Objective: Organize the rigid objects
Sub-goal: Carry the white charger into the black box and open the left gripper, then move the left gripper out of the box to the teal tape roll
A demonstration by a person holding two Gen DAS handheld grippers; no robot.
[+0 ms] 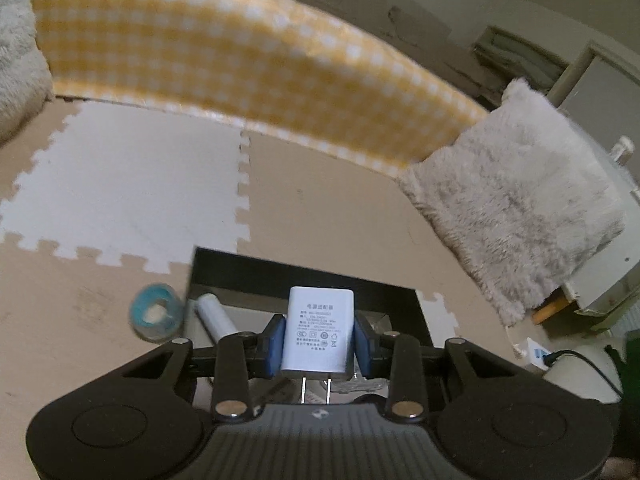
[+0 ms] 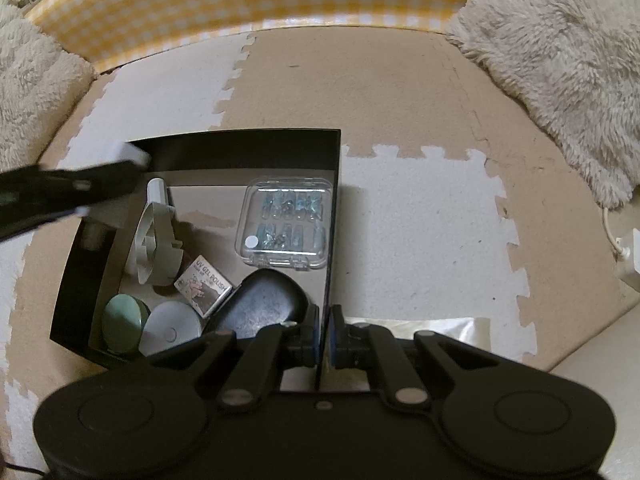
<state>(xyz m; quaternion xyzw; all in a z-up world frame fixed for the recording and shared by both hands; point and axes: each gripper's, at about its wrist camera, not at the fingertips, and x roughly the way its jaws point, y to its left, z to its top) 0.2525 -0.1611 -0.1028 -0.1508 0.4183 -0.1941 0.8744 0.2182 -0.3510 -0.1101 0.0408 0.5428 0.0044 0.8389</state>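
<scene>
My left gripper (image 1: 319, 340) is shut on a white power adapter (image 1: 318, 332), prongs pointing back at the camera, held above the near edge of a black box (image 1: 304, 276). In the right wrist view the left gripper (image 2: 136, 160) hovers with the adapter over the box's far left corner. My right gripper (image 2: 327, 336) is shut on the right wall of the black box (image 2: 334, 216). Inside lie a clear case of blue nail tips (image 2: 286, 222), a UV gel polish box (image 2: 203, 290), a black mouse-like object (image 2: 264, 304), a green lid (image 2: 124, 322), a white round jar (image 2: 172, 330) and a white holder (image 2: 154, 244).
A blue tape roll (image 1: 155, 317) lies on the foam mat left of the box. A white tube (image 1: 216, 314) sits by the box. A yellow checked bed edge (image 1: 240, 64) runs along the back. Grey fluffy cushions (image 2: 560, 60) lie at the sides. A power strip (image 2: 628, 258) lies at the right.
</scene>
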